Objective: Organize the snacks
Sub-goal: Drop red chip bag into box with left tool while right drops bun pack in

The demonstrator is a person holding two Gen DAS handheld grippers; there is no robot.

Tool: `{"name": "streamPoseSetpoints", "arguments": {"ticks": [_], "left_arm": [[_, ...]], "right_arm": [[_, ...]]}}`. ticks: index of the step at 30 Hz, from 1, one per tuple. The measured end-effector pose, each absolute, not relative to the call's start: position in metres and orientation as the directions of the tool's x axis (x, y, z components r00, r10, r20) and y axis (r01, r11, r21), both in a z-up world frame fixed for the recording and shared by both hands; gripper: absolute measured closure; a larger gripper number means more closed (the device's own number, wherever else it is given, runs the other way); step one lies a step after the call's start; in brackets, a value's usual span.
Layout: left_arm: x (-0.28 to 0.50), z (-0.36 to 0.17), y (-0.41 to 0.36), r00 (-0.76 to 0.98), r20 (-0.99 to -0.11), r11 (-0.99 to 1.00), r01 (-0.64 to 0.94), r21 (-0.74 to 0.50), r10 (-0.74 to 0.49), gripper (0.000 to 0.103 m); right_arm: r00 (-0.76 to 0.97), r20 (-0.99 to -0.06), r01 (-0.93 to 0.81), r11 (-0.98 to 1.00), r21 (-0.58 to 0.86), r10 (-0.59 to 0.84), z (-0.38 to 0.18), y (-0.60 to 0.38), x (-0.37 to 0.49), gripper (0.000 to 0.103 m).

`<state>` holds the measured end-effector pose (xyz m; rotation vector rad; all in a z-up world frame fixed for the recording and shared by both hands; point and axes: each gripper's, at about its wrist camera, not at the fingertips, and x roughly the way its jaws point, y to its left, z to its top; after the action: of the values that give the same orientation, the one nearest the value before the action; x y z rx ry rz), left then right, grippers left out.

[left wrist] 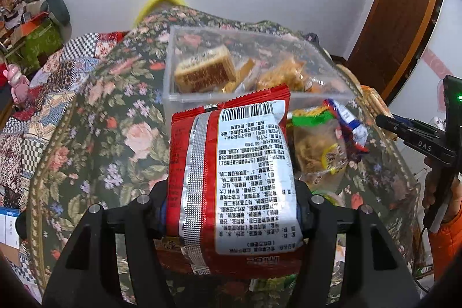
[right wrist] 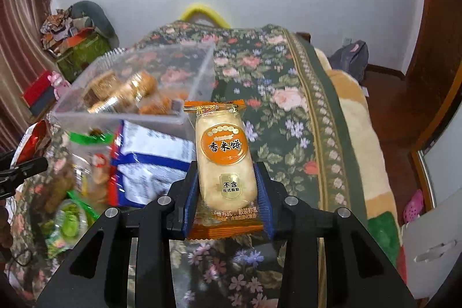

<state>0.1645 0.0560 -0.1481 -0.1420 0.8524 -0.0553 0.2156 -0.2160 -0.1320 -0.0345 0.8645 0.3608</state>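
Note:
My left gripper (left wrist: pixel 231 210) is shut on a red snack packet (left wrist: pixel 231 181), its white printed back facing the camera, held above the floral tablecloth. Just beyond it stands a clear plastic box (left wrist: pixel 225 100) with several wrapped snacks inside. My right gripper (right wrist: pixel 226 192) is shut on an orange-wrapped rice cracker (right wrist: pixel 223 163), lifted off the table to the right of the same clear box (right wrist: pixel 138 117). Loose snack packs lie in front of the box: a blue-and-white packet (right wrist: pixel 150 163) and green-topped bags (right wrist: pixel 86 140). The right gripper (left wrist: pixel 404 129) shows at the right edge of the left wrist view.
The table carries a dark floral cloth (right wrist: pixel 274 94) under a glass top. A quilted bed and boxes (left wrist: pixel 43 48) lie to the left, a wooden door (left wrist: pixel 404 19) at the right. A yellow chair back (right wrist: pixel 202 12) rises behind the table. A person's hand in an orange sleeve (left wrist: pixel 444 221) holds the right tool.

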Motion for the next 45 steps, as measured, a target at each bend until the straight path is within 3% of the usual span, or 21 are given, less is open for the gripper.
{"name": "streamPoseSetpoints", "arguments": {"ticks": [14, 24, 45], "left_arm": [[0.201, -0.099, 0.046, 0.723, -0.683, 0.992, 0.027, -0.123, -0.104, 0.042], [0.253, -0.099, 0.03, 0.721, -0.684, 0.993, 0.049, -0.107, -0.11, 0.042], [0.345, -0.142, 0.016, 0.62, -0.771, 0.988, 0.045, -0.147, -0.143, 0.041]], "right_arm": [[0.639, -0.675, -0.386, 0.913, 0.133, 0.368, -0.094, -0.181, 0.227, 0.069], [0.64, -0.66, -0.413, 0.901, 0.136, 0.393, -0.09, -0.154, 0.254, 0.069], [0.558, -0.752, -0.407, 0.905, 0.12, 0.35, -0.125, -0.128, 0.312, 0.069]]}}
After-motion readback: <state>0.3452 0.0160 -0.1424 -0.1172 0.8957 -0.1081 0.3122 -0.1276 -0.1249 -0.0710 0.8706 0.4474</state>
